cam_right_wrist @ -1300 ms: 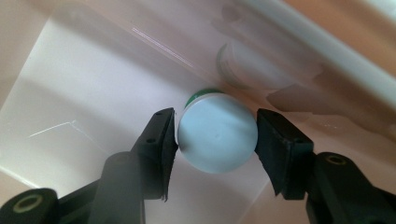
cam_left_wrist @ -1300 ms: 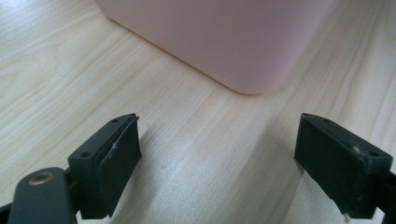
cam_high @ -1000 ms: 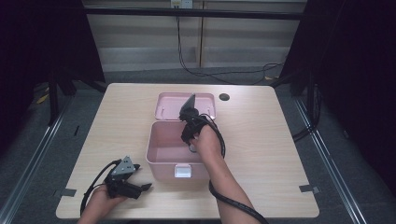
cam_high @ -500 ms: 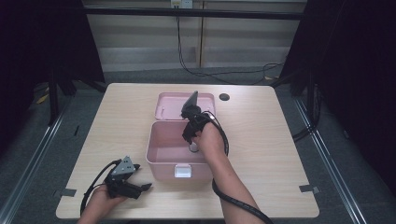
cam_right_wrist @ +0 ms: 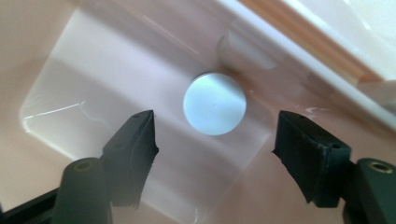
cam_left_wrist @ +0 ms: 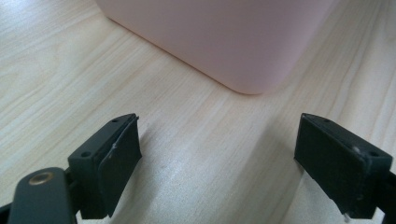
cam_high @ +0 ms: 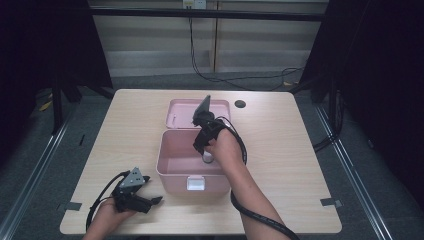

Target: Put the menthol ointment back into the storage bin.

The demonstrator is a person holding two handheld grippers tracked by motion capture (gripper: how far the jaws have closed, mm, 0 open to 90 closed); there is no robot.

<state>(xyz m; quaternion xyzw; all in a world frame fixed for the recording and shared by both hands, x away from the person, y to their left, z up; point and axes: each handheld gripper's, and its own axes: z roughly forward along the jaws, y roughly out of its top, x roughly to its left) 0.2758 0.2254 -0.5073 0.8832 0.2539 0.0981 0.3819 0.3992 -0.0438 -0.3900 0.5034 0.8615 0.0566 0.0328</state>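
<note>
An open pink box point(cam_high: 164, 162) stands mid-table, and its corner point(cam_left_wrist: 224, 42) fills the top of the left gripper view. My right gripper point(cam_high: 205, 152) reaches down into it. Its jaws point(cam_right_wrist: 215, 119) have just been opening and now stand apart. A small silver cylinder point(cam_right_wrist: 214, 103) stands upright on the box floor just beyond them, touched by neither pad; from above, the cylinder point(cam_high: 208, 159) peeks out under the hand. My left gripper point(cam_high: 154, 201) rests open on the table near the box's front left corner, with nothing between its jaws point(cam_left_wrist: 217, 128).
The box's lid point(cam_high: 181, 114) lies open behind it, toward the far edge. A dark round hole point(cam_high: 240, 104) sits in the tabletop at the back right. Cables trail from both grippers. Bare wood lies to the left and right of the box.
The right hand has barely shifted inside the box. The left gripper lies where it was.
</note>
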